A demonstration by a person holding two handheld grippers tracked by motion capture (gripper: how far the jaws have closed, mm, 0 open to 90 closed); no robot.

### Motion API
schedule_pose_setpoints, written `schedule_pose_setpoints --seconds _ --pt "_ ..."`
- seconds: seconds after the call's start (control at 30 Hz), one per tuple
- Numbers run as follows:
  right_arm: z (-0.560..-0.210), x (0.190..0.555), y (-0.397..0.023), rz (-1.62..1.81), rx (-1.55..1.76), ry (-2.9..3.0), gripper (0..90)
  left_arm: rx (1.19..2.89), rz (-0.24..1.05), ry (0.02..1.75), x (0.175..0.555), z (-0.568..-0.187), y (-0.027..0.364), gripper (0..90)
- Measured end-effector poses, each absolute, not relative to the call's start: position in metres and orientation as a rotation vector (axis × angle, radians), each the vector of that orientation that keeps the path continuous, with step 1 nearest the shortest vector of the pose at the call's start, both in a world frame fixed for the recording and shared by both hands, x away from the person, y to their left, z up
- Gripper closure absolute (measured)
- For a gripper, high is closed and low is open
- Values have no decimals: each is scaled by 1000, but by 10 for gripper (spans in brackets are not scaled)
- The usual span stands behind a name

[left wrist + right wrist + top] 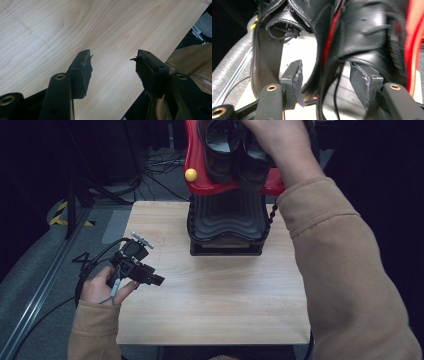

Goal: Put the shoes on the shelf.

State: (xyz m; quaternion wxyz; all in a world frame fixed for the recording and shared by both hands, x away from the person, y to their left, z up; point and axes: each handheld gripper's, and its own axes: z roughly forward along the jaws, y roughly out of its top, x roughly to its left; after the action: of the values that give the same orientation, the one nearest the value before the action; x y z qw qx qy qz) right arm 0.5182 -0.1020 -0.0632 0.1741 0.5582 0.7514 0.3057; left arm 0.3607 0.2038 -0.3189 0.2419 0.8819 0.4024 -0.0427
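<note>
Sleeved forearms come up from the bottom of the high view: the left hand holds the left gripper (136, 265) idle near the left edge of the pale wood-grain table (215, 305), out of the way, while the right hand (272, 140) reaches over the far edge to a pair of black shoes (235, 150) resting on a glossy red rack (200, 175). Below it a black ribbed tray (227, 220) stands at the table's far edge. From the left gripper view, the jaws stand apart over bare laminate with nothing between them; the rubber pads (85, 72) look frayed. From the right gripper view, the right gripper (325, 82) stands released, pads either side of a shoe's (362, 32) smooth leather collar but apparently not pressing; laces hang loose, and the blur suggests motion.
</note>
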Motion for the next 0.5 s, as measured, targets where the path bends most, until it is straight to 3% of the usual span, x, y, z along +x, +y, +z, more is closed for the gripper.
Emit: schedule_pose_setpoints --seconds 0.5 --pt "-44 466 -194 907 1459 2159 409 2419 -98 1100 363 -319 195 465"
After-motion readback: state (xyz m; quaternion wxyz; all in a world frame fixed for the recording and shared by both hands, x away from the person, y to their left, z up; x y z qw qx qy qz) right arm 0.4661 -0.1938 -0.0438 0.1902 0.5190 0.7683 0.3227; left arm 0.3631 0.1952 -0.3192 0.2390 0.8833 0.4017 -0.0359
